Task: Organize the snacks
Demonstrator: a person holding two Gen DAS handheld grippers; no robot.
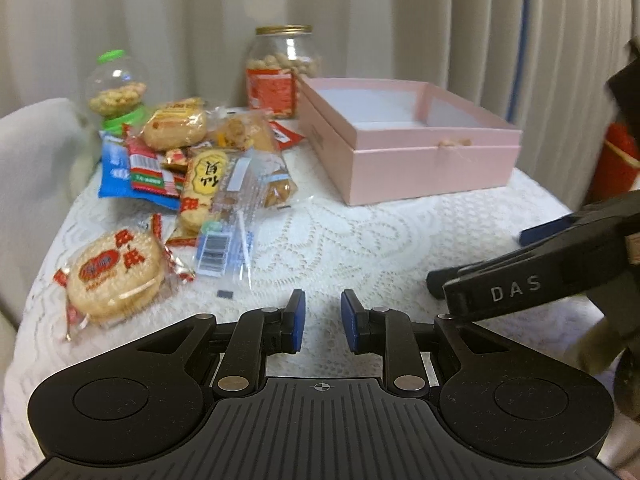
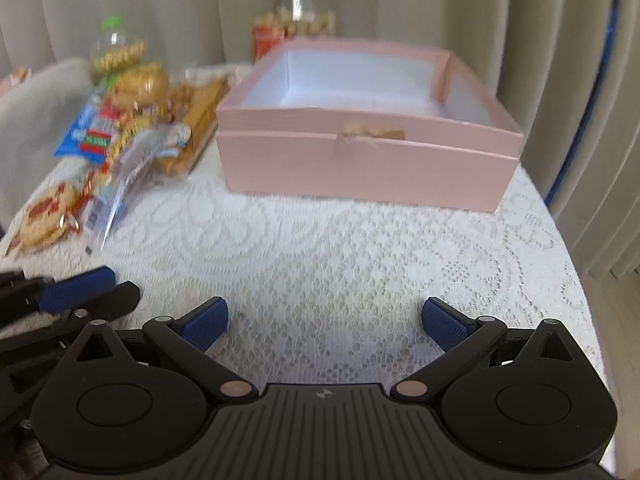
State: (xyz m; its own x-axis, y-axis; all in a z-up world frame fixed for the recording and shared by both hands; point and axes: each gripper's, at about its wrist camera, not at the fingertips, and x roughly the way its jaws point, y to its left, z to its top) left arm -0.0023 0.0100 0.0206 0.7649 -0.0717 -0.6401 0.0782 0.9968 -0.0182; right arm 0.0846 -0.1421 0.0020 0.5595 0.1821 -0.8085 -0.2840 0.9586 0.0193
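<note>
Pale pleated curtains [image 1: 180, 20] hang behind a small table covered with a white lace cloth [image 1: 360, 248]. On the far right part of the cloth sits an open pink cardboard box [image 1: 420, 160] with a white inside and a small ribbon bow on its front wall; nothing can be seen lying in it. Left of the box, and apart from it, lies a loose heap of wrapped snacks [image 1: 192, 168]: a round rice cracker in a clear red-printed wrapper [image 1: 116, 276] nearest the camera, a clear packet with a barcode label [image 1: 228, 236] beside it, a blue packet [image 1: 116, 176] further back, and several yellow and red wrapped biscuits piled between them. Behind the heap stand a small clear globe-shaped dispenser with a green cap and green base [image 1: 116, 88], holding pale nuts, and a clear jar with a gold lid and a red label [image 1: 280, 72], also filled with nuts. The left gripper [image 1: 322, 320] hovers above bare cloth in front of the heap, its blue-padded jaws a narrow gap apart with nothing between them. The right gripper [image 2: 324, 320] is over the cloth in front of the box, its jaws spread wide and empty; in the left wrist view it reaches in from the right edge.
</note>
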